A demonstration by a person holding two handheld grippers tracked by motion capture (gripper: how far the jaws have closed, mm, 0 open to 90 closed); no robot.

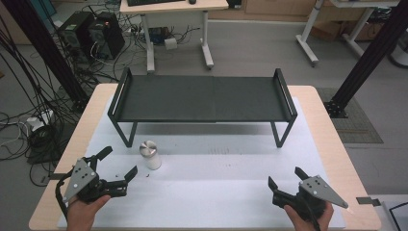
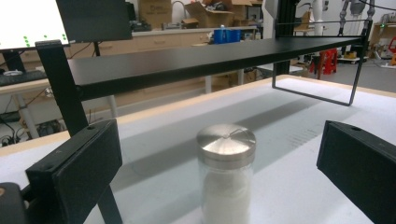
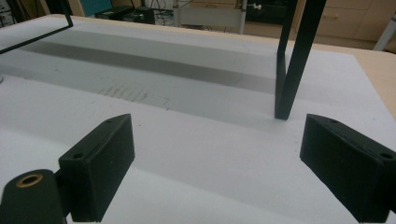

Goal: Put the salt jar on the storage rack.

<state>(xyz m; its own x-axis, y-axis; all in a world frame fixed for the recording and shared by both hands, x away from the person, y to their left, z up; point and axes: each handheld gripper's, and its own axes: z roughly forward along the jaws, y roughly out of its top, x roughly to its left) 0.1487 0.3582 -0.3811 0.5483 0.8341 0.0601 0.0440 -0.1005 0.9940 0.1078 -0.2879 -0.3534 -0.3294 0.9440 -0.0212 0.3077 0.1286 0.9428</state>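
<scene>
White matting (image 1: 231, 192) covers the middle of a pale wooden table (image 1: 332, 144), and on it, toward the person's left, stands a small clear jar (image 1: 150, 155) with a brushed metal lid, filled with something white and powdery. It sits upright just in front of the left legs of a black shelf riser (image 1: 202, 98) that spans the far half of the mat. The jar looks like the thing in hand: the left gripper (image 1: 118, 166) points at it with its jaws spread wide, near it but not touching. In the left gripper view the jar (image 2: 226, 179) stands centred between the two black jaws, which suggests the gripper has been lined up so that a straight push forward would bring the jaws to either side of the glass. Wide jaws make sense here, since the jar is round and smooth and could tip if one jaw struck it first.

Well apart on the other side, the right gripper (image 1: 286, 180) rests low near the mat's front edge, its jaws also parted and holding nothing; its own view looks across bare mat toward one leg of the riser (image 3: 292, 70).

Beyond the table lie a grey floor, tangled cables, computer towers (image 1: 94, 33) and other desks.
</scene>
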